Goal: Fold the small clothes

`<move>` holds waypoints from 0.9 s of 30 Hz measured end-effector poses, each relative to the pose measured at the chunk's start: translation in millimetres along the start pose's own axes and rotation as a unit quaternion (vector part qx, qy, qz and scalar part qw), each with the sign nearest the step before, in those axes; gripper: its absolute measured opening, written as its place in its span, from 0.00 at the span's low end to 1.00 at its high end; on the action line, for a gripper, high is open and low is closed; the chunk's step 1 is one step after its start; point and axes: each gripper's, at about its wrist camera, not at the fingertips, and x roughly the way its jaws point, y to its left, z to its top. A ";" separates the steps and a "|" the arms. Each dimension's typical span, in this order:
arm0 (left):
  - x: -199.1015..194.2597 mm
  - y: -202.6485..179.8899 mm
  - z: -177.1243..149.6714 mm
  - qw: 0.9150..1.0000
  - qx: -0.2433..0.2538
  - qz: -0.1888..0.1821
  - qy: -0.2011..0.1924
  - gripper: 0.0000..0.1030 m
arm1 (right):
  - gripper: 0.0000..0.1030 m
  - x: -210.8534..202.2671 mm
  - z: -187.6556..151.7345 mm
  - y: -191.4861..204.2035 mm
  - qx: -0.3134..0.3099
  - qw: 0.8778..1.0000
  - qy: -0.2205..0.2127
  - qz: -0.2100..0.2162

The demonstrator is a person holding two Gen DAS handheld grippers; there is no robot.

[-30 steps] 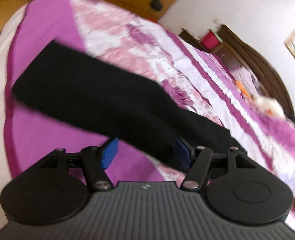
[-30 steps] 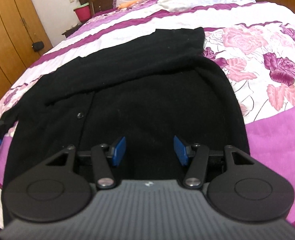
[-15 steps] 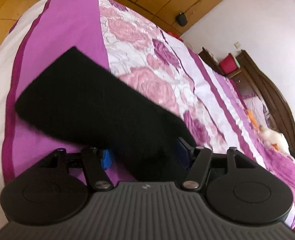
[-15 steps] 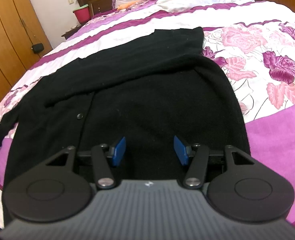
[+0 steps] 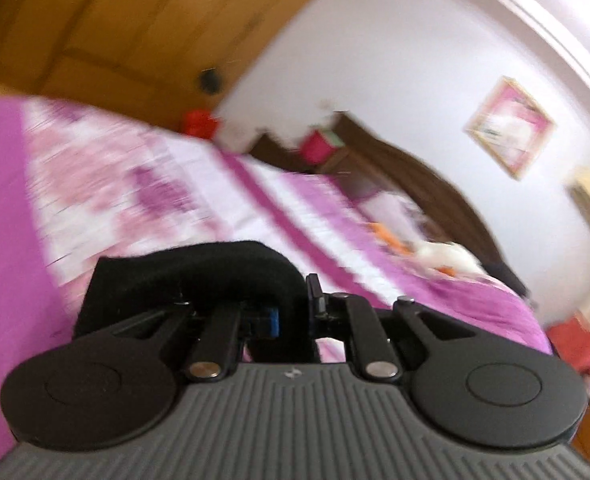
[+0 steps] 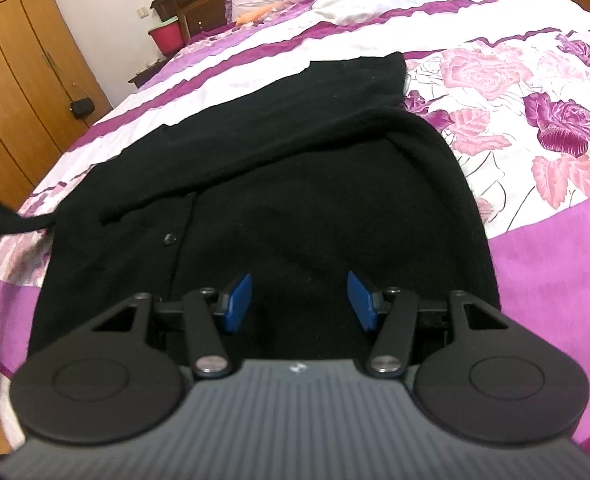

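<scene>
Left wrist view, blurred: the left gripper (image 5: 291, 312) is closing, and the black sleeve (image 5: 199, 268) appears pinched between its jaws, lifted above the bedspread (image 5: 11, 208).

Right wrist view: the right gripper (image 6: 299, 300) is held open above the black cardigan (image 6: 295, 184), which is spread flat on the bedspread.

- The left wrist view is motion-blurred: the purple floral bedspread (image 5: 107, 184) smears into streaks.
- The black knitted cardigan's sleeve (image 5: 199, 268) hides the left gripper's (image 5: 291, 312) closing blue pads.
- The cardigan's hem is hidden behind the right gripper (image 6: 299, 300).
</scene>
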 end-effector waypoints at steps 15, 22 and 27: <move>48.0 -171.4 -92.6 0.967 0.123 -0.165 0.148 0.13 | 0.54 -15.2 2.5 -9.4 0.011 1.000 -0.021 -0.001; 71.0 -192.5 -185.3 0.925 0.225 -0.162 0.261 0.15 | 0.54 -12.8 -1.4 -16.2 0.019 1.000 -0.021 0.003; 69.5 -180.4 -221.7 0.909 0.267 -0.140 0.289 0.19 | 0.54 -7.1 -3.9 -18.9 0.018 1.000 -0.018 0.006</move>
